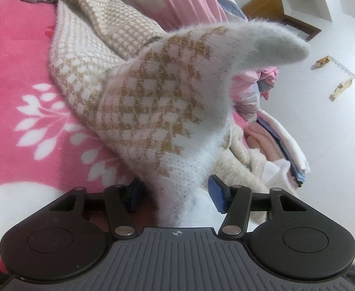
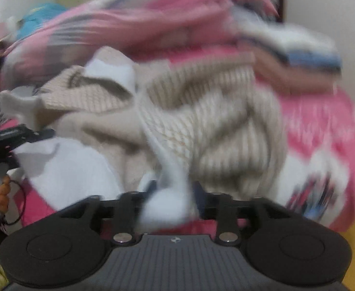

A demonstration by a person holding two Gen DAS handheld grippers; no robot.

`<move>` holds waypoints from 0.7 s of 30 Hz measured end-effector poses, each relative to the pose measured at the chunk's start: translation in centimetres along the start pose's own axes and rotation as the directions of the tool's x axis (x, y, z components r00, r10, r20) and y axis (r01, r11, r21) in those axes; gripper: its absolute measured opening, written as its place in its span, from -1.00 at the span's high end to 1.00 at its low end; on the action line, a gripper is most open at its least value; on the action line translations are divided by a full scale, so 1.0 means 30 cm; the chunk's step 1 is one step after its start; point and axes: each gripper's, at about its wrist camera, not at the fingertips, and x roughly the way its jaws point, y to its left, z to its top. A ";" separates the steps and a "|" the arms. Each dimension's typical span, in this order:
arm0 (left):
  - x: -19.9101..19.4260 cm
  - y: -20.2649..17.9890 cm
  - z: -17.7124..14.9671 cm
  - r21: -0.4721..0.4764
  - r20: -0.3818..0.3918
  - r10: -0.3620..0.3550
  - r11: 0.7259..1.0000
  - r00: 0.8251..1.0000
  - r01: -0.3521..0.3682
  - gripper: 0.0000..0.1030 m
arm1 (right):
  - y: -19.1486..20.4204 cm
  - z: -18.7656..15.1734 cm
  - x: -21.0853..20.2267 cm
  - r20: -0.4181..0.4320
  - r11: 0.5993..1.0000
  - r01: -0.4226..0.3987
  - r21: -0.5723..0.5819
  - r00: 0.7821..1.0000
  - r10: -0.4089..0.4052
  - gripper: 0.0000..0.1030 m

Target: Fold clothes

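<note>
Fuzzy checked sweater (image 1: 148,111): soft, light, limp, drapes over pink bed (image 1: 19,72). Left gripper (image 1: 177,195) clamped on white edge; right gripper (image 2: 171,195) pinching white hem, blurred. Best hold: hem, cuffs.

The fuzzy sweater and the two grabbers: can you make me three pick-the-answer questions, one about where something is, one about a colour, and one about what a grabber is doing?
1. Where does the sweater lie?
A. on a pink blanket with white leaves
B. on a wooden floor
C. in a basket

2. What colour are the sweater's check lines?
A. green
B. tan
C. black

3. What is the left gripper doing?
A. hanging open over bare blanket
B. holding a book
C. shut on the sweater's fuzzy white edge

Answers:
1. A: the pink blanket with white leaf shapes spreads under it in the left wrist view.
2. B: tan lines cross white squares over the whole knit.
3. C: white knit rises from between its blue pads. The right gripper likewise pinches white fabric, though that view is blurred.
</note>
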 end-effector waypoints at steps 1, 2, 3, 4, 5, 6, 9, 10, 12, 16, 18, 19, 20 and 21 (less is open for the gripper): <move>0.000 0.002 0.001 -0.002 0.002 0.009 1.000 1.000 -0.009 0.08 | 0.004 0.014 -0.013 0.011 0.999 -0.002 -0.032 1.000 0.003 0.05; -0.002 0.007 0.003 -0.008 0.002 0.015 1.000 1.000 -0.015 0.12 | 0.003 0.016 -0.017 0.009 0.999 -0.011 -0.044 1.000 0.011 0.03; -0.006 0.012 0.005 -0.016 0.003 0.019 1.000 1.000 -0.019 0.13 | 0.002 0.018 -0.020 0.007 0.998 -0.020 -0.057 1.000 0.020 -0.01; -0.006 0.009 0.006 -0.018 0.005 0.023 1.000 1.000 -0.023 0.14 | 0.001 0.020 -0.023 0.005 0.997 -0.028 -0.069 1.000 0.029 -0.09; -0.005 0.004 0.005 -0.018 0.008 0.028 0.999 1.000 -0.028 0.14 | 0.000 0.023 -0.026 0.003 0.996 -0.037 -0.081 0.999 0.037 -0.15; -0.004 0.004 0.004 -0.018 0.010 0.034 0.999 0.999 -0.033 0.14 | -0.001 0.025 -0.030 0.001 0.995 -0.045 -0.093 0.999 0.046 -0.21; 0.001 0.004 0.004 -0.013 0.016 0.050 0.999 0.999 -0.049 0.14 | -0.004 0.031 -0.039 -0.006 0.989 -0.071 -0.130 0.997 0.071 -0.87; 0.006 0.001 0.005 -0.006 0.016 0.054 0.999 0.998 -0.054 0.14 | -0.005 0.033 -0.043 -0.008 0.987 -0.080 -0.142 0.997 0.079 -0.92; 0.015 -0.005 0.008 0.008 0.015 0.063 0.998 0.998 -0.063 0.14 | -0.007 0.038 -0.049 -0.014 0.981 -0.097 -0.166 0.995 0.096 -0.92; 0.023 -0.016 0.012 0.022 0.011 0.076 0.997 0.997 -0.077 0.14 | -0.052 0.086 -0.035 0.039 0.985 -0.162 -0.063 0.986 0.165 -0.92; 0.025 -0.021 0.015 0.016 0.011 0.084 0.996 0.996 -0.085 0.14 | -0.090 0.167 0.009 0.113 0.971 -0.239 0.024 0.965 0.235 -0.93; 0.026 -0.024 0.014 0.014 0.013 0.090 0.996 0.996 -0.090 0.14 | -0.111 0.212 0.045 0.142 0.958 -0.279 0.069 0.953 0.267 -0.97; 0.027 -0.026 0.013 0.012 0.015 0.095 0.995 0.995 -0.095 0.14 | -0.131 0.257 0.092 0.161 0.942 -0.314 0.116 0.942 0.295 -1.00; 0.028 -0.029 0.012 0.012 0.017 0.102 0.995 0.995 -0.103 0.14 | -0.149 0.302 0.150 0.163 0.925 -0.342 0.163 0.934 0.317 -1.00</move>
